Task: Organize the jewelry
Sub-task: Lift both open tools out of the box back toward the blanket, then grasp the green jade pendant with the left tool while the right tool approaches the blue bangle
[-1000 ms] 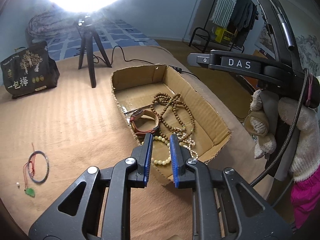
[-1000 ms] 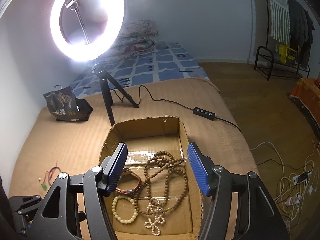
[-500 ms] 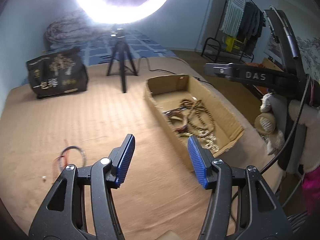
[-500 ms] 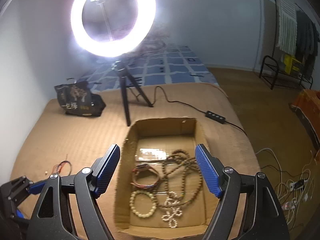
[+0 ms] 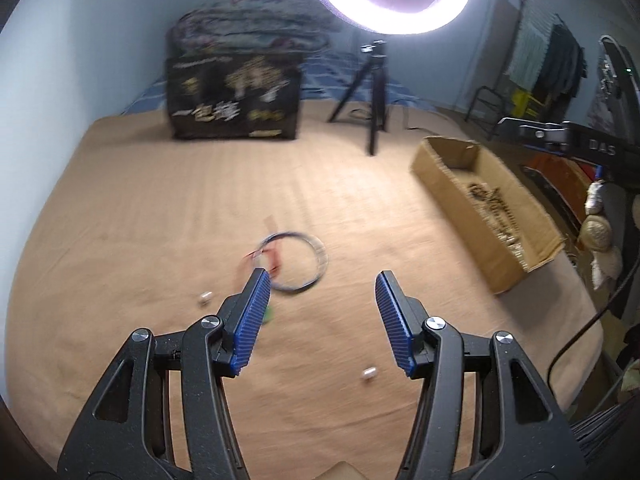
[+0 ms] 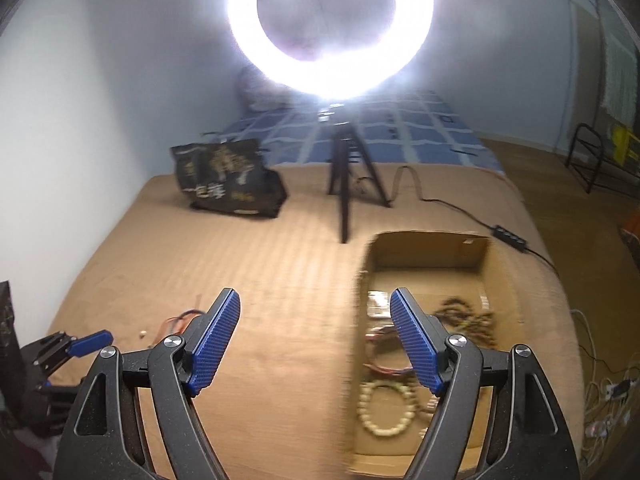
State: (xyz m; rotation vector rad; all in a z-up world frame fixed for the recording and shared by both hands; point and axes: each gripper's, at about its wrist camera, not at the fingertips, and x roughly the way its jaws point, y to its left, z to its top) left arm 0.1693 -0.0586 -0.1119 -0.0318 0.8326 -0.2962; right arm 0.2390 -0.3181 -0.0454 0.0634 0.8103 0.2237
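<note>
Well left of the box [image 5: 486, 216], the thin cord loop [image 5: 294, 262] lies limp and light before the empty, half-open left gripper [image 5: 320, 304], best pinched across its strand.

A lit ring light [image 6: 331, 24] is carried on a black tripod [image 6: 344, 176]; a dark printed bag [image 5: 234, 98] is set near it on the tan cover [image 5: 160, 208].
</note>
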